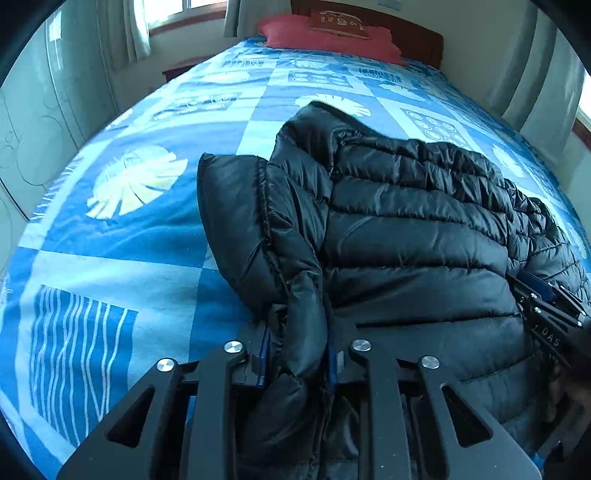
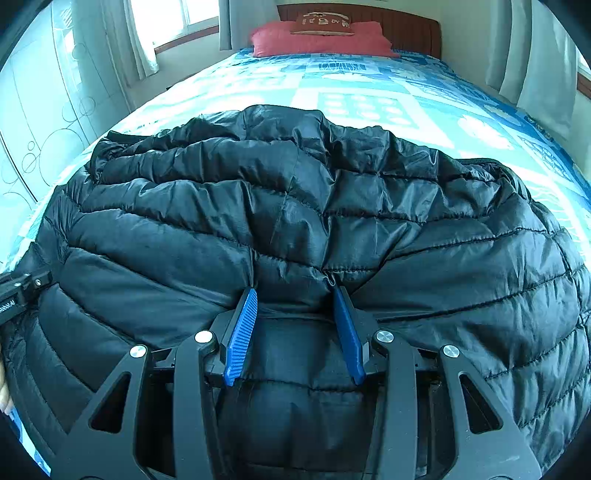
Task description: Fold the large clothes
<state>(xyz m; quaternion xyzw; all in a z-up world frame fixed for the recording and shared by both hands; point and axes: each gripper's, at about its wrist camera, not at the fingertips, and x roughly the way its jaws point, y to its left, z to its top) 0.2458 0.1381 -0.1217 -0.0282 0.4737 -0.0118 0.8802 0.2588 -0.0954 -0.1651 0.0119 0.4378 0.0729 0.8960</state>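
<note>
A black quilted puffer jacket [image 1: 406,229] lies bunched on the blue patterned bedspread [image 1: 122,236]. My left gripper [image 1: 297,354] is shut on a thick fold at the jacket's left edge; the fabric fills the gap between its blue pads. In the right wrist view the jacket [image 2: 295,206] fills most of the frame. My right gripper [image 2: 293,302] stands open, its blue pads [image 2: 242,332] spread apart and pressed against the jacket's near edge, with fabric between them. The right gripper also shows at the left wrist view's right edge [image 1: 550,306].
Red pillows [image 1: 328,35] lie at the wooden headboard [image 2: 402,26]. Curtained windows [image 2: 173,18] are behind the bed. A white patterned wardrobe [image 1: 33,122] stands to the left. Bare bedspread [image 2: 369,88] stretches beyond the jacket.
</note>
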